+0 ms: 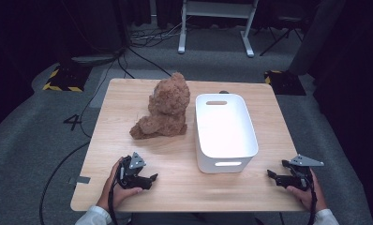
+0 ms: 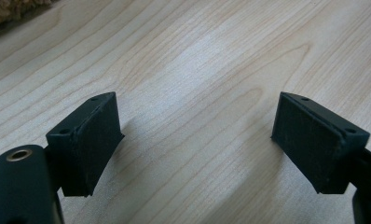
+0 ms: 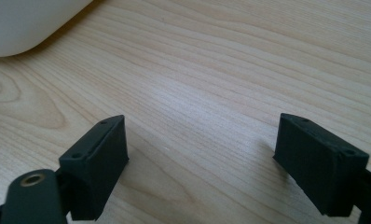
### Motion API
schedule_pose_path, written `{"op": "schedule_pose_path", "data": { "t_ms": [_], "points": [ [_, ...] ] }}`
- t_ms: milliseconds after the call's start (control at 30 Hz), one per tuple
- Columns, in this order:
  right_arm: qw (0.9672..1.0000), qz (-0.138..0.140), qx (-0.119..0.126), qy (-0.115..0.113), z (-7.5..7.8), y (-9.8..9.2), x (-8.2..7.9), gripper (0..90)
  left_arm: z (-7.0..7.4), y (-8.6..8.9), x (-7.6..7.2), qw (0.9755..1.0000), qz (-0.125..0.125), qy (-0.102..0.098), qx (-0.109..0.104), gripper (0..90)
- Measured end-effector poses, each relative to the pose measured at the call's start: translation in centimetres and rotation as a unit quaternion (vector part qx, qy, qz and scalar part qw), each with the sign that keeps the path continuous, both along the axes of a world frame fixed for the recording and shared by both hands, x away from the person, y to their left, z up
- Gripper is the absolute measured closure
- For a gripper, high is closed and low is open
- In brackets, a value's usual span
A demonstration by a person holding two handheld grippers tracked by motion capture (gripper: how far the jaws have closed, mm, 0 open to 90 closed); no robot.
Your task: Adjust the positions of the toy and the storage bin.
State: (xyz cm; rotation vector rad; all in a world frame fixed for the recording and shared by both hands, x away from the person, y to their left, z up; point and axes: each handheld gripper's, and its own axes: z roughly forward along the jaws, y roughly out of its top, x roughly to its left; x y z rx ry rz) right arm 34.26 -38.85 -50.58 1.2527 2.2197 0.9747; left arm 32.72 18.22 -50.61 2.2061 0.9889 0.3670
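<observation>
A brown plush teddy bear (image 1: 165, 108) sits upright at the middle of the wooden table (image 1: 128, 98), with an empty white plastic bin (image 1: 224, 131) just to its right. My left gripper (image 1: 152, 179) rests low at the table's front left, held in a hand, jaws open over bare wood (image 2: 197, 135). A scrap of the bear's fur (image 2: 9, 11) shows at the top left corner of the left gripper view. My right gripper (image 1: 272, 176) sits at the front right, open, nothing between its jaws (image 3: 200, 154). The bin's rounded corner (image 3: 25, 25) shows at the upper left of the right gripper view.
The table stands on grey carpet with cables (image 1: 142, 37) trailing behind it. A white desk frame (image 1: 217, 28) stands at the back. Yellow-black floor markers (image 1: 63, 82) lie beyond the far corners. Bare wood runs along the table's front between the two grippers.
</observation>
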Motion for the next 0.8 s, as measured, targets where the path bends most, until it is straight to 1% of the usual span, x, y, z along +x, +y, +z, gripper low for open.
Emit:
{"op": "schedule_pose_path", "data": {
  "t_ms": [100, 133, 167, 200, 267, 300, 333, 367, 400, 433, 600, 633, 667, 733, 767, 800],
  "points": [
    [1.0000, 0.001, 0.000, 0.000, 0.0, 0.0, 0.0, 17.4, 0.0, 0.0, 0.0, 1.0000, 0.001, -0.001, 0.001, 14.8],
    [1.0000, 0.006, -0.003, 0.000, 0.2, 0.0, 0.0, 23.4, 0.0, 0.0, 0.0, 1.0000, 0.001, -0.001, 0.001, 14.7],
    [1.0000, 0.004, -0.006, -0.006, 0.2, 0.0, 0.0, 24.5, 0.0, 0.0, 0.0, 1.0000, 0.001, -0.001, 0.001, 14.7],
    [0.9999, 0.004, -0.004, -0.010, 0.4, 0.0, 0.0, 24.4, 0.0, 0.0, 0.0, 1.0000, 0.001, -0.001, 0.001, 14.7],
    [0.9999, 0.005, 0.000, -0.012, 0.5, -0.1, 0.0, 24.4, 0.0, 0.0, 0.0, 1.0000, 0.001, -0.001, 0.001, 14.7],
    [0.9999, 0.004, 0.009, -0.012, 0.7, -0.1, 0.0, 24.9, 0.0, 0.0, 0.0, 1.0000, 0.001, -0.001, 0.001, 14.7],
    [0.9998, 0.006, 0.015, -0.014, 1.0, -0.1, 0.0, 24.9, 0.0, 0.0, 0.0, 1.0000, 0.001, -0.001, 0.001, 14.7],
    [0.9991, 0.008, 0.029, -0.029, 2.0, -0.1, 0.0, 24.5, 0.0, 0.0, 0.0, 1.0000, 0.001, -0.001, 0.001, 14.7],
    [0.9991, 0.008, 0.029, -0.029, 2.0, -0.1, 0.0, 24.5, 0.0, 0.0, 0.0, 1.0000, 0.001, -0.001, 0.001, 14.7],
    [0.9983, 0.009, 0.042, -0.039, 2.8, 0.1, 0.0, 24.5, 0.0, 0.0, 0.0, 1.0000, 0.001, 0.000, 0.001, 14.7],
    [0.9963, 0.017, 0.053, -0.064, 5.2, 1.1, 0.2, 25.4, 0.0, -0.1, 0.0, 1.0000, 0.003, -0.001, -0.001, 14.7],
    [0.9963, 0.017, 0.053, -0.064, 5.2, 1.1, 0.2, 25.4, 0.0, -0.1, 0.0, 1.0000, 0.003, -0.001, -0.001, 14.7],
    [0.9953, 0.027, 0.054, -0.075, 6.1, 1.6, 0.3, 25.2, 0.0, -0.1, 0.0, 1.0000, 0.003, -0.001, -0.001, 14.7],
    [0.9951, 0.026, 0.053, -0.080, 6.3, 1.7, 0.4, 25.2, 0.0, -0.1, 0.0, 1.0000, 0.003, -0.001, -0.001, 14.7],
    [0.9940, 0.024, 0.057, -0.090, 7.0, 2.0, 0.6, 25.3, 0.0, -0.1, 0.0, 1.0000, 0.003, -0.001, -0.001, 14.7],
    [0.9934, 0.025, 0.063, -0.092, 7.3, 2.1, 0.6, 25.2, 0.0, -0.1, 0.0, 1.0000, 0.003, -0.001, -0.001, 14.7]
  ]
}}
